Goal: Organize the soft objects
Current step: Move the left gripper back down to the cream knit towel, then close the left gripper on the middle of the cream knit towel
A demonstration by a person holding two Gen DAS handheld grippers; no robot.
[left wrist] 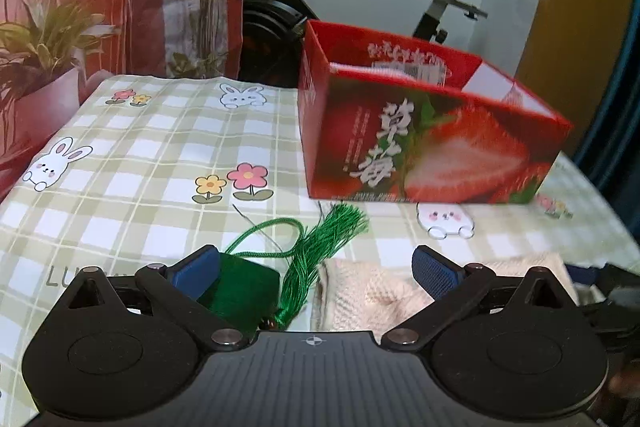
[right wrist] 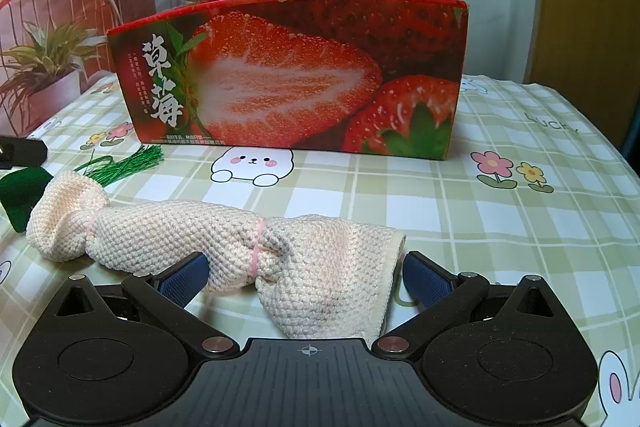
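Grippers both spread wide, nothing pinched. Left gripper (left wrist: 316, 267) sat low over green pouch (left wrist: 240, 287) w/ tassel (left wrist: 320, 247), cream towel (left wrist: 360, 291) just beside, all on checked tablecloth (left wrist: 140, 155). Right gripper (right wrist: 306, 273) straddled towel's (right wrist: 224, 239) end near pink band (right wrist: 258, 247). Strawberry box (right wrist: 300, 75) stood open-topped behind, apart from towel.
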